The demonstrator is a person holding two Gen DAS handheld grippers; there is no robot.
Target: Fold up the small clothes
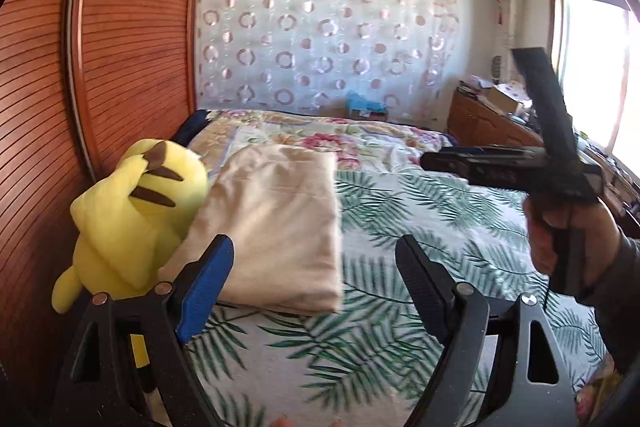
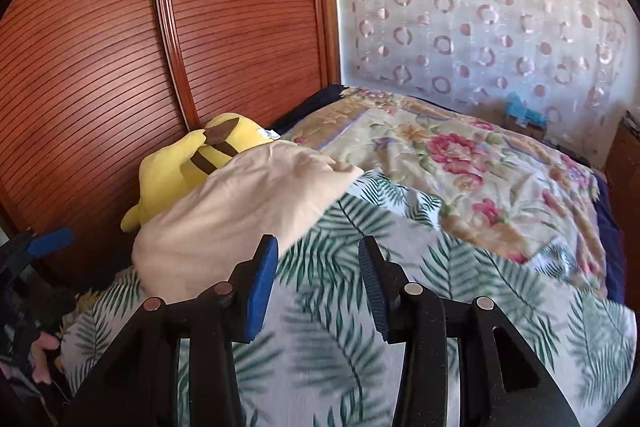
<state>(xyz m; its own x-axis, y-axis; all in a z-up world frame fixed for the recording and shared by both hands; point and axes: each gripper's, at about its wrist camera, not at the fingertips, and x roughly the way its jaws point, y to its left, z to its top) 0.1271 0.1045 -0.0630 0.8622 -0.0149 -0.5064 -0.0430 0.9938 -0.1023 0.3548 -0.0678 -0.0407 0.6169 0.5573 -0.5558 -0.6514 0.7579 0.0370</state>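
Hovering over my palm-leaf-print bedsheet: both tongs, left gripper and right gripper, released, empty. Folded beige cloth lies beside yellow plush toy, against ribbed wooden wardrobe.

We see the folded cloth lying on the bed near its left edge, touching the plush toy at its left. Plush sits between cloth and wardrobe doors. Quilt is spread behind the cloth, curtain behind the bed. Dresser stands right of the bed. Left gripper hangs over the bed just before the cloth; right gripper hangs right of it.
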